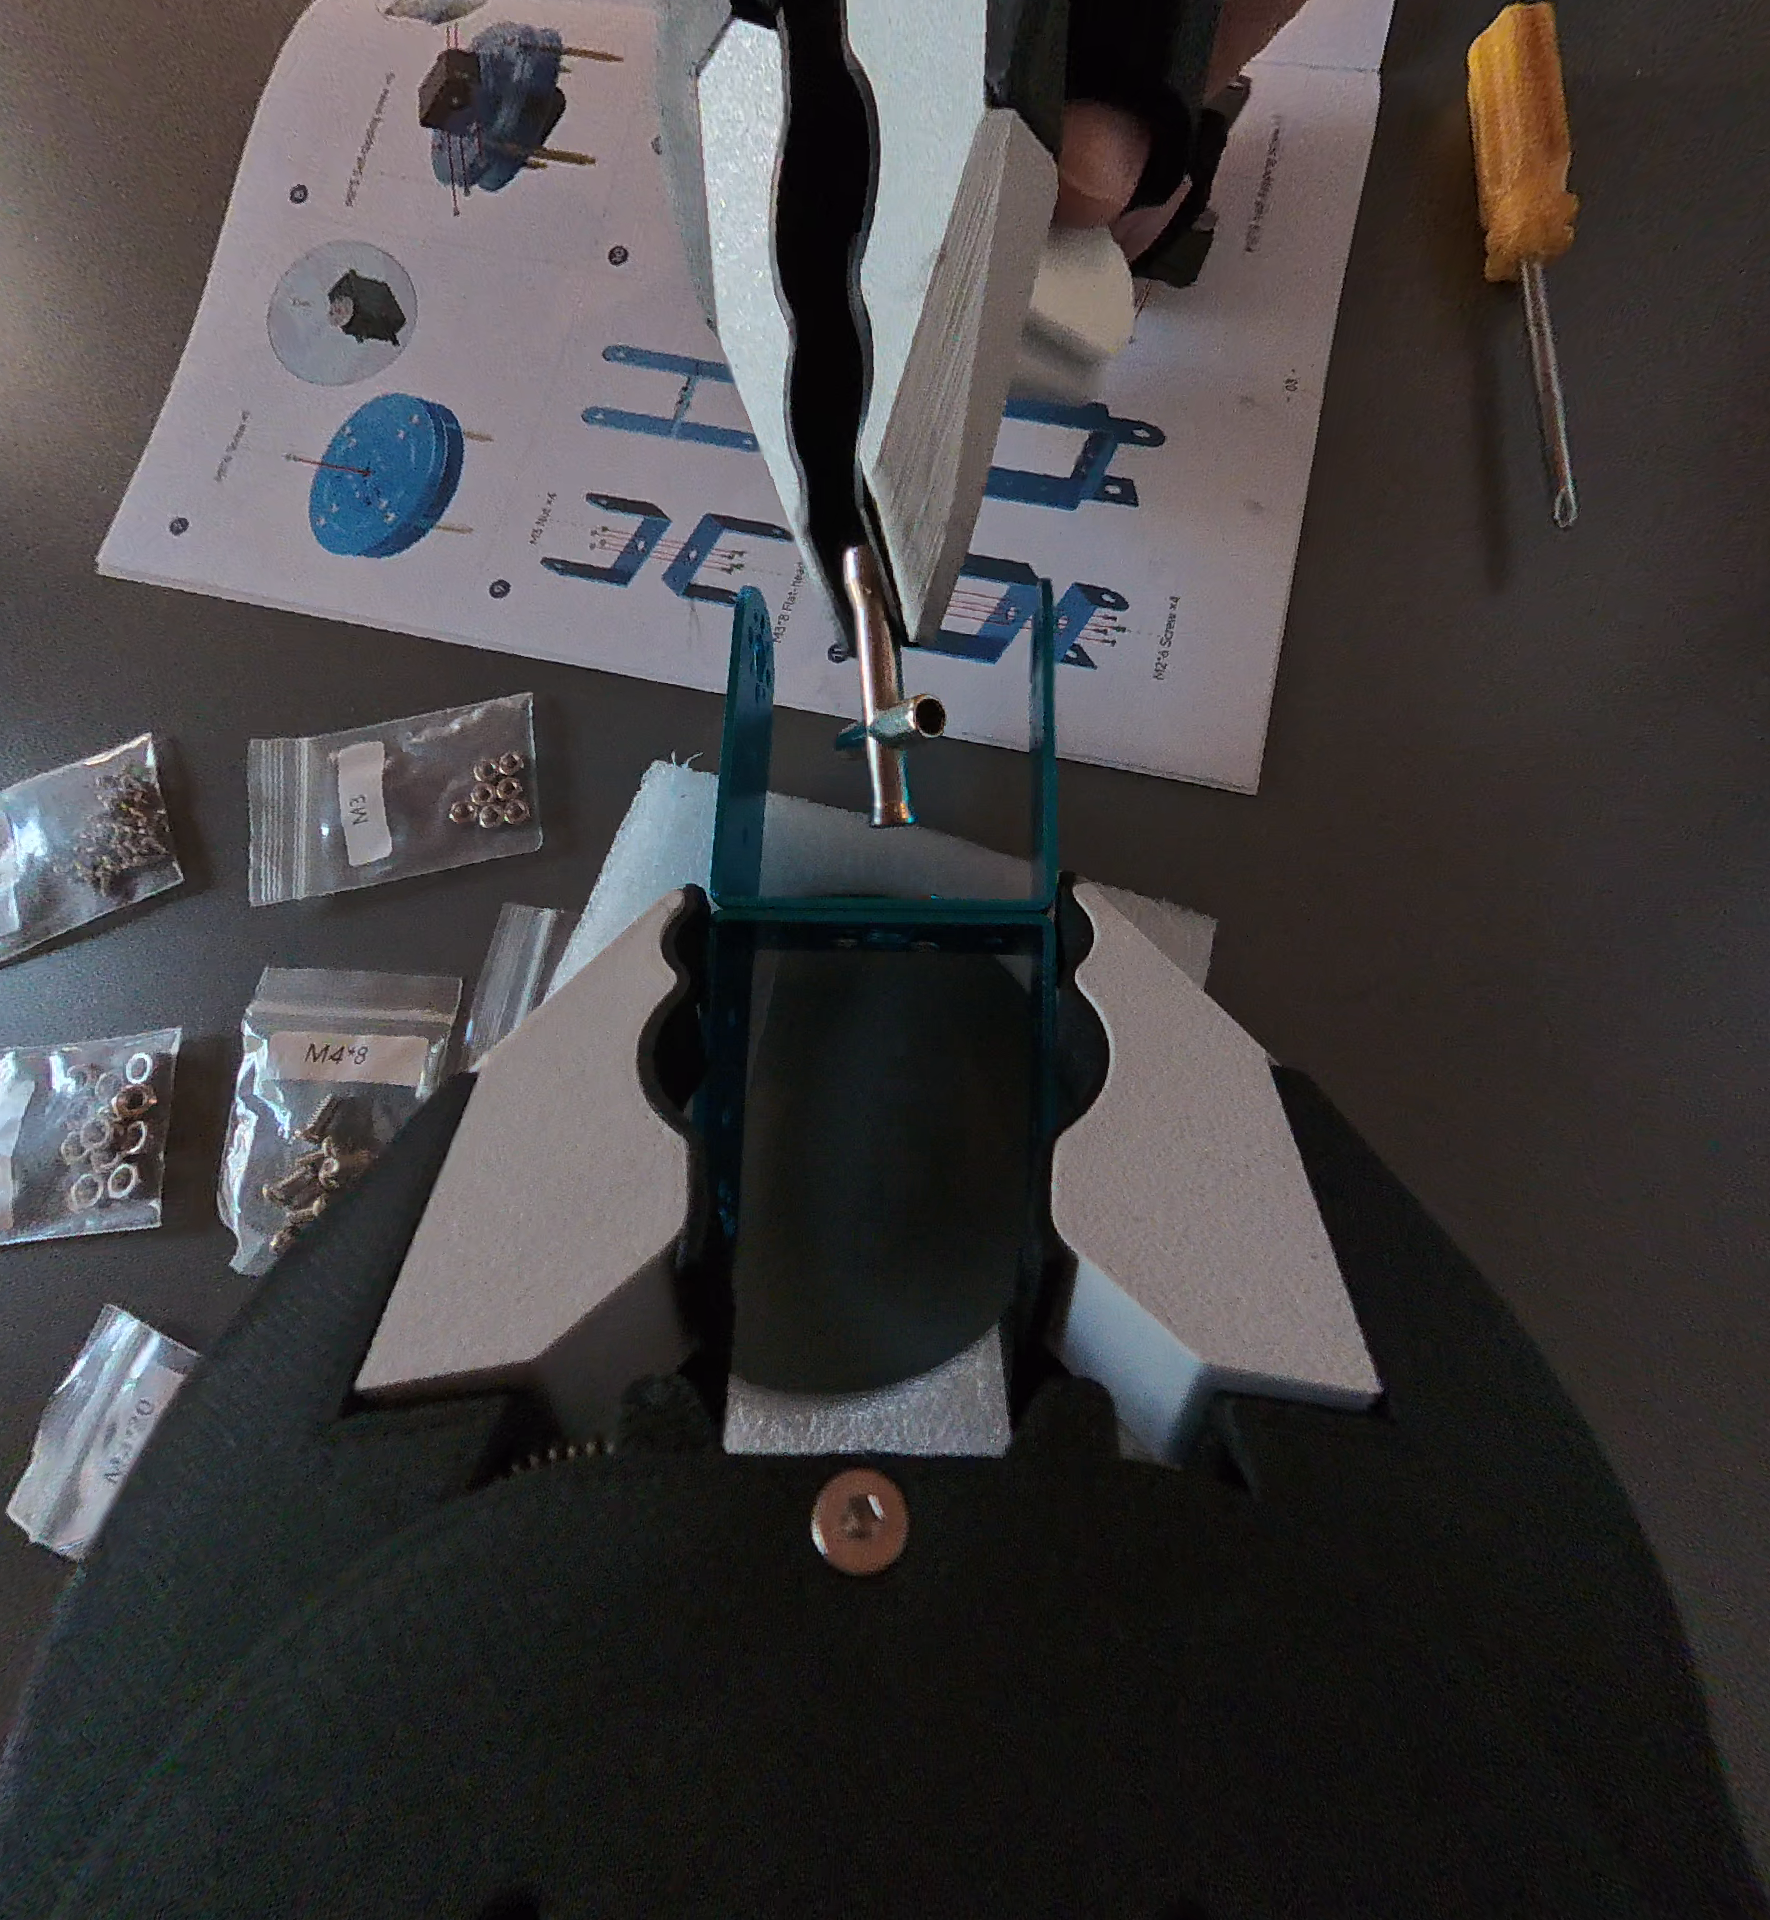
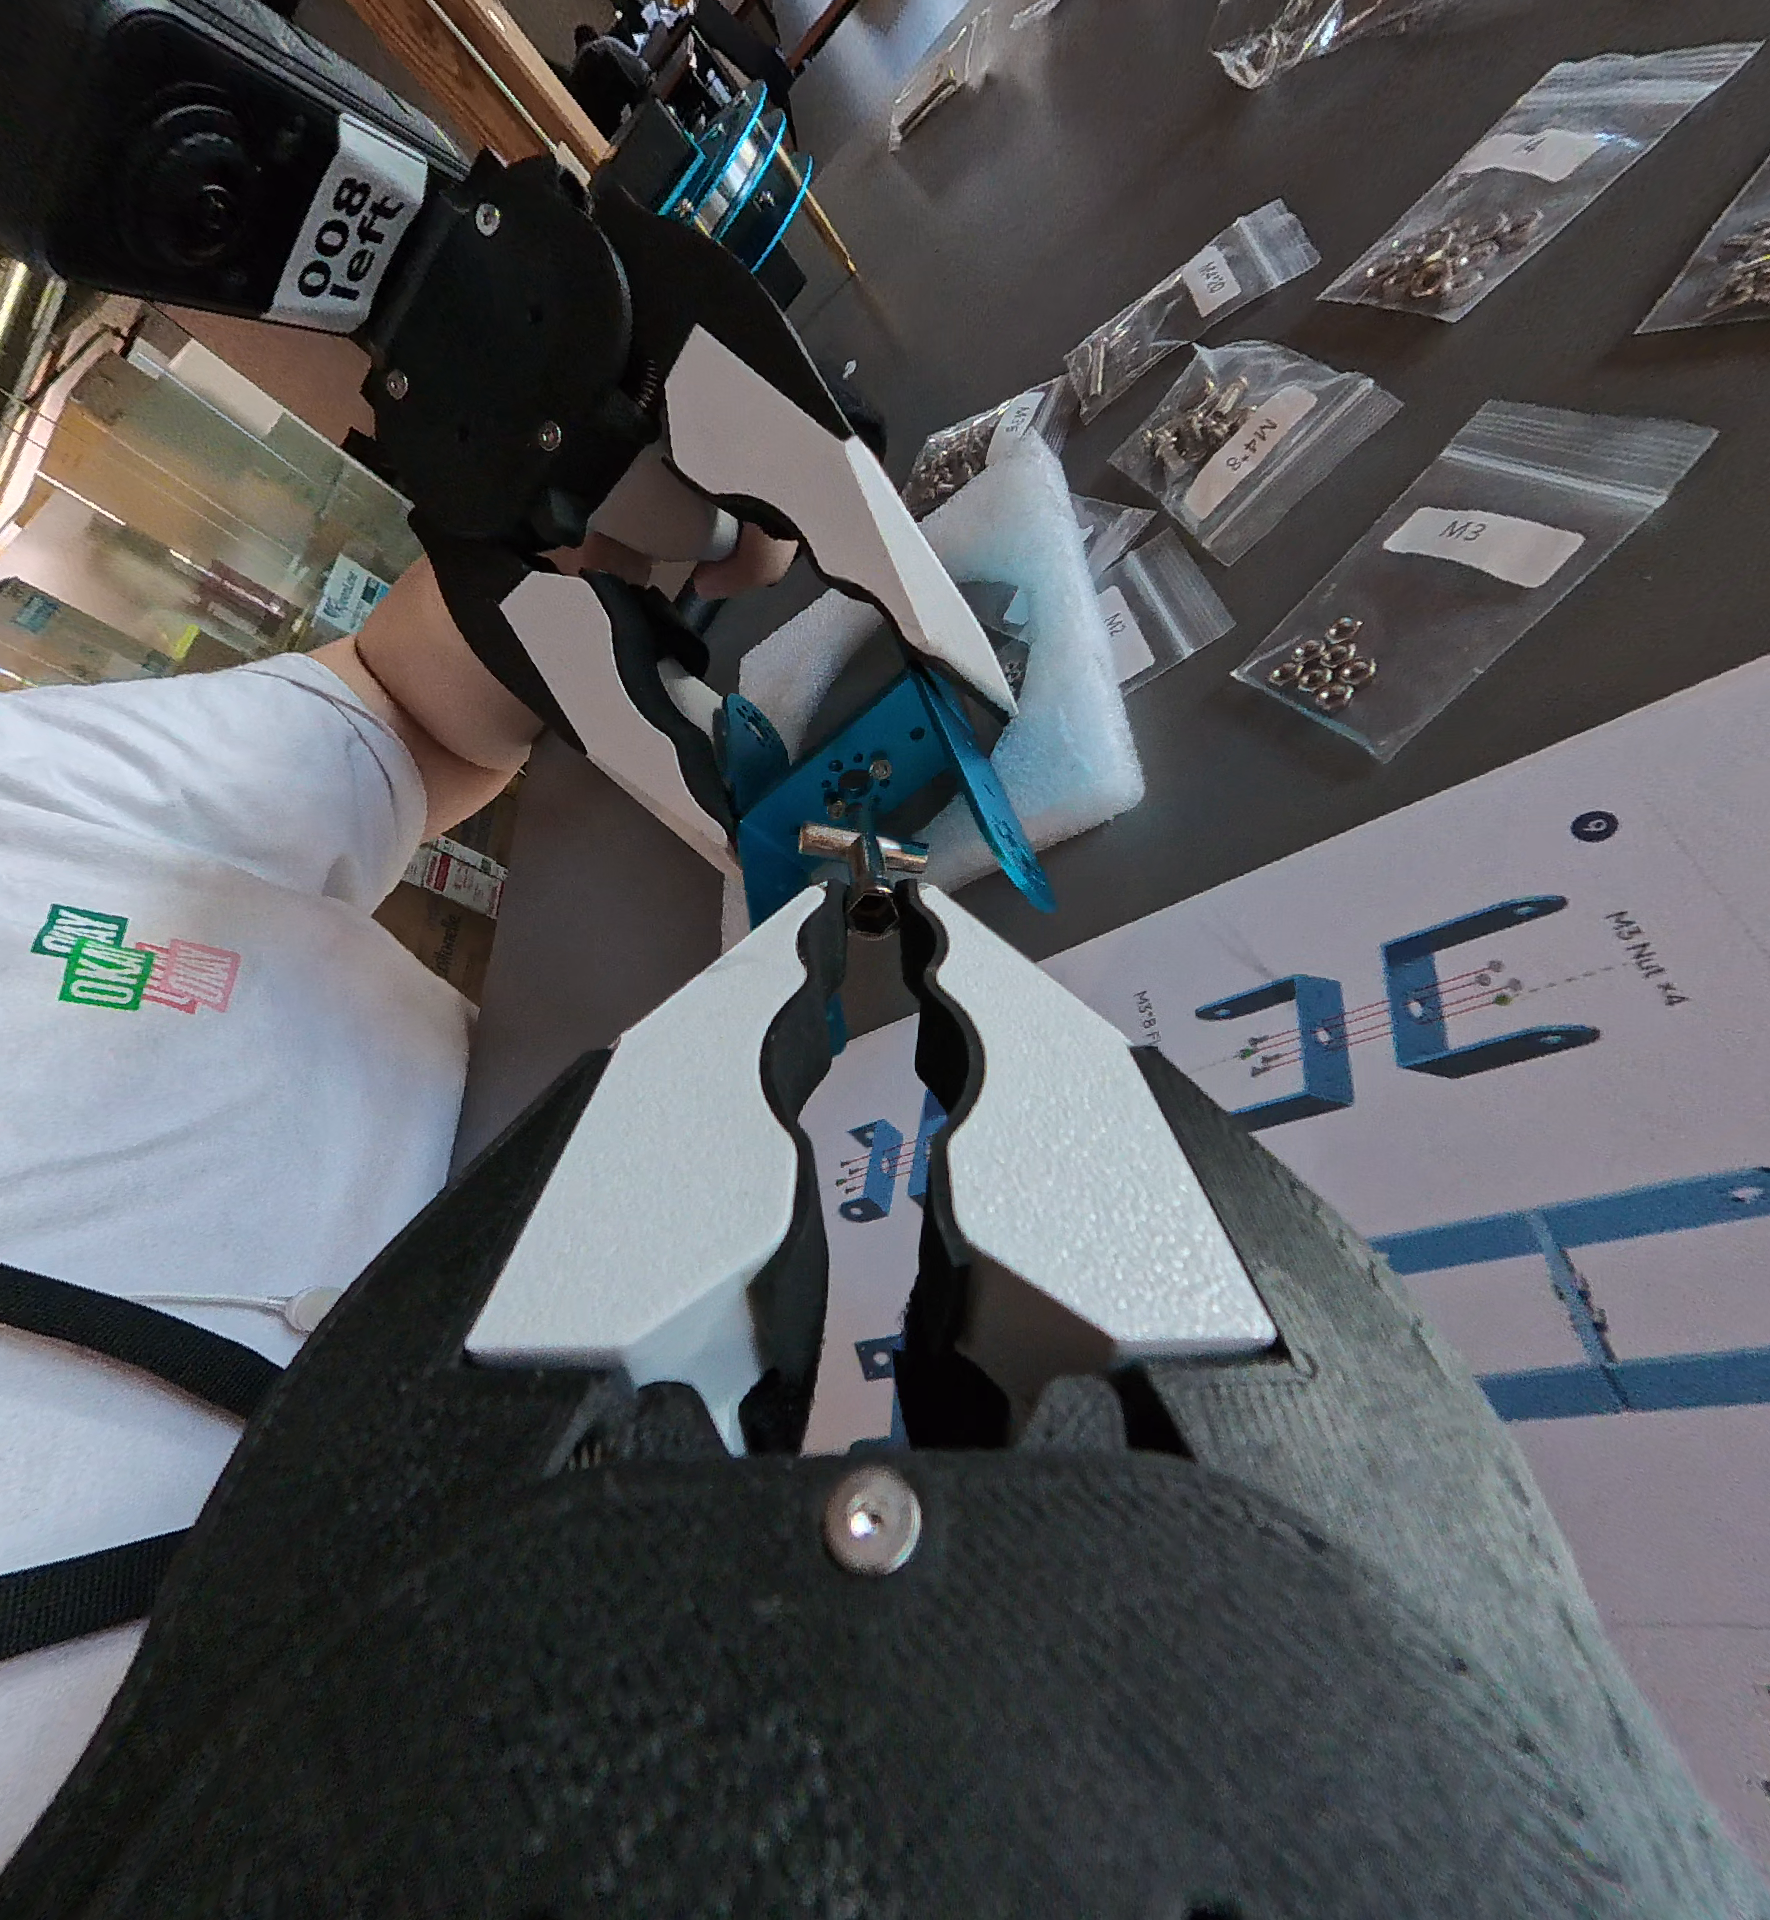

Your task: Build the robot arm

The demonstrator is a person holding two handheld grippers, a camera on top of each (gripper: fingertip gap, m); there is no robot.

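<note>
Left hand-held gripper [image 1: 876,925] clamped on blue U-brackets [image 1: 886,862], held over white foam [image 2: 1047,665] on bench [image 1: 1535,935]. Right hand-held gripper [image 2: 868,902] pinching small metal cross wrench [image 2: 865,847], tip inside bracket. Risk: thin wrench twisting loose in pinch; brackets slipping sideways under push.

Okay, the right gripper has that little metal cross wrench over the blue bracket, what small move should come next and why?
Probably ease the wrench straight down a little. The right gripper is shut on its upper end, and its lower tip hangs between the arms of the blue bracket, apparently just short of the holed base plate. The left gripper clamps the bracket's sides, so it looks steady enough.
</note>
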